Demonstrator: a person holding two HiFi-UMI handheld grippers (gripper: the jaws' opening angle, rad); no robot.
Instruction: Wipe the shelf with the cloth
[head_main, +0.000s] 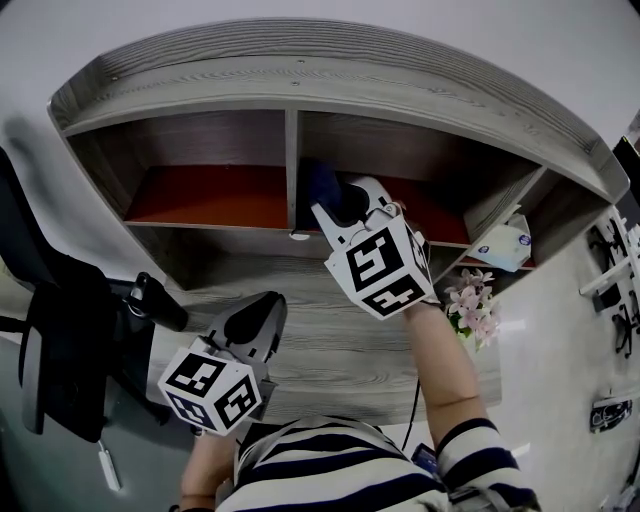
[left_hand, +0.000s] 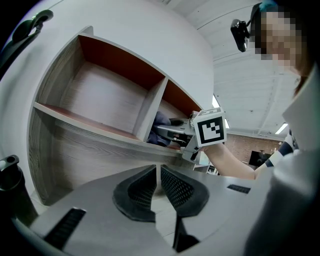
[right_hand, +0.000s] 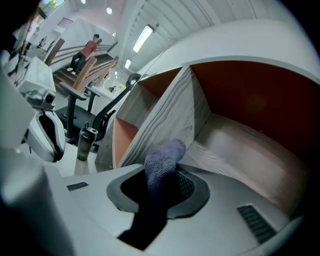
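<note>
Head view, near to far. Closest is my striped top (head_main: 330, 470), both forearms reaching out of it.

Left gripper (head_main: 256, 318) hangs low over the grey wood desk (head_main: 330, 365), well short of the shelf. In the left gripper view (left_hand: 159, 186) its jaws are almost together with a thin slit between the pads (left_hand: 137, 192), and nothing is in them. It is idle.

To the left of the desk are a black chair (head_main: 60, 350) and a dark bottle (head_main: 162, 303). To the right is a bunch of pink flowers (head_main: 473, 303).

Right gripper (head_main: 347, 203) reaches further out, my arm extended, with the nose inside the shelf (head_main: 300, 85). In the right gripper view (right_hand: 162, 187) the jaws are clamped on the cloth (right_hand: 163, 161), a blue-grey knit with a rolled tip sticking out past the pads.

The cloth (head_main: 322, 183) sits in the right compartment, at its left end, just beside the vertical divider (head_main: 293, 165) and low near the compartment floor. I can't tell whether it touches the floor. The left gripper view also shows the cloth (left_hand: 161, 120) tucked just behind the divider.

Further right, a tissue box (head_main: 503, 246) stands in the end compartment.

At the far back is the orange-red back panel (right_hand: 250, 95) behind both compartments.
</note>
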